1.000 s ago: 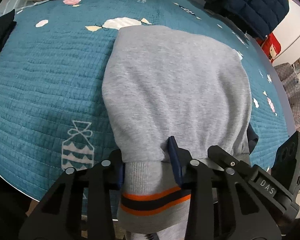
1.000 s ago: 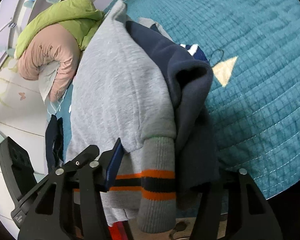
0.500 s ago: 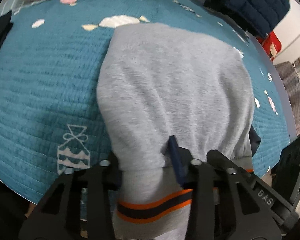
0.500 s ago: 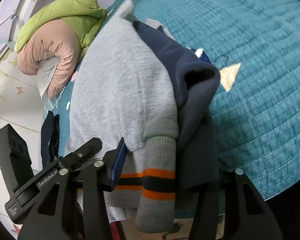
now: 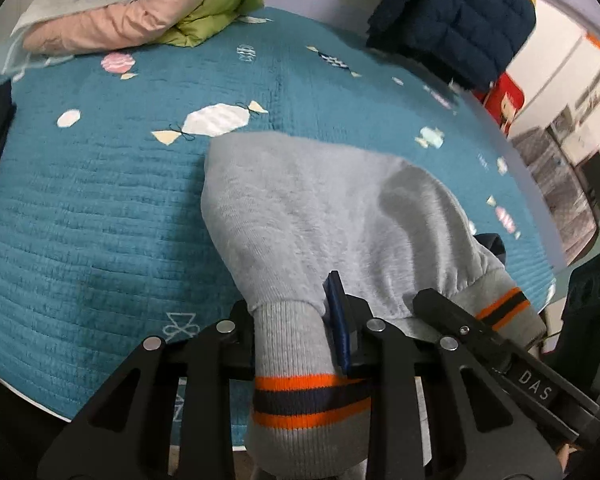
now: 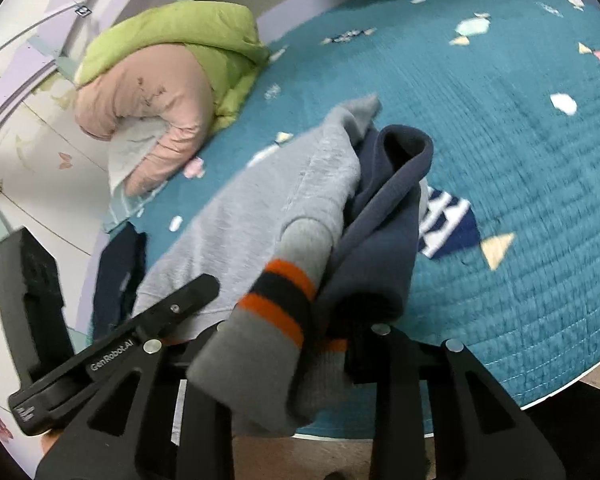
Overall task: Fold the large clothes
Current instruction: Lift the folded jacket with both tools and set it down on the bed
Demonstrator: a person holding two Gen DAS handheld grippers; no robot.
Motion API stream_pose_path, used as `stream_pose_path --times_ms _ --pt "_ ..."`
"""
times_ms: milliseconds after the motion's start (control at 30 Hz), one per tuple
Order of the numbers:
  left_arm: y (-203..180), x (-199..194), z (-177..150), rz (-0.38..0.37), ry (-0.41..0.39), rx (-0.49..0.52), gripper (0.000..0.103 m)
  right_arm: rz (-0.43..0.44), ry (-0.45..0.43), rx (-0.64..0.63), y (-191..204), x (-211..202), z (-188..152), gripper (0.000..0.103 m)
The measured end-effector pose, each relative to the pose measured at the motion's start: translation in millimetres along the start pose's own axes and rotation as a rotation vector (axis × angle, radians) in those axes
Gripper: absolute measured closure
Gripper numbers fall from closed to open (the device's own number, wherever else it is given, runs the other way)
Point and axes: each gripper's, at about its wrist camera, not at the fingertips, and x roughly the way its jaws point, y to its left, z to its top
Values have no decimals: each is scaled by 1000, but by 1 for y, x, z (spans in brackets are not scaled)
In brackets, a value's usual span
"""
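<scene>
— Left wrist view first: what has the left hand-held gripper [image 5: 292, 332] got?

— Its jaws are clamped on a ribbed cuff [image 5: 300, 376] of the grey sweatshirt [image 5: 320, 216], the one with orange and dark stripes. The cuff bunches out past the fingers toward the camera.

— And the right hand-held gripper [image 6: 300, 344]?

— Closed on the other striped cuff [image 6: 276, 304], together with a fold of dark navy lining [image 6: 384, 240] from the same sweatshirt.

— Where's the sweatshirt itself?

— Its far part lies on the teal quilt [image 5: 80, 208] with the sweet-wrapper pattern, and the near part rises to the two grippers at the quilt's edge.

— Anything one camera catches and the other misses?

— The left one shows only smooth grey fabric, plus a navy puffer jacket [image 5: 452, 20] at the far side. The right one shows the navy inside of the sweatshirt. Both see the pink and green jackets [image 6: 168, 72] heaped by the wall.
</scene>
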Motion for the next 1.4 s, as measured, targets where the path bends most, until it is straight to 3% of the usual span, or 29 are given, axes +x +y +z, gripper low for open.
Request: stream_pose_path --times_ms 267,500,700,933,1033,1067,1133,1167,1200,1233,1267,1300,1367,1400 --pt "39 -52 12 -25 -53 -31 77 67 -22 -97 63 -5 6 77" --pt "112 -112 24 16 -134 -90 77 156 4 -223 155 25 6 78" --pt "203 -179 52 88 -254 -135 77 279 16 -349 274 67 16 78" --pt "334 -263 96 256 -423 -110 77 442 24 -448 412 141 14 77" --pt "389 -261 102 304 -392 -101 76 447 103 -445 446 198 -3 77" --pt "415 -248 100 314 -334 -114 75 417 177 -443 451 228 -16 76" --pt "461 -215 86 298 -200 -198 72 325 329 -425 448 279 -41 76" --pt "479 -195 74 306 -130 -238 66 290 391 -417 443 298 -53 75" --pt "489 -183 65 327 -89 -255 52 243 479 -423 434 321 -68 75" --pt "495 -172 51 337 -73 -265 47 211 535 -428 424 334 -80 68" --pt "494 -174 41 321 -130 -264 43 220 530 -424 410 337 -87 66" --pt "492 -178 37 320 -158 -271 30 250 513 -414 403 333 -86 64" --pt "488 -186 30 316 -180 -316 15 258 524 -423 395 322 -82 57" --pt "484 -192 28 337 -202 -327 15 262 520 -432 392 315 -80 54"
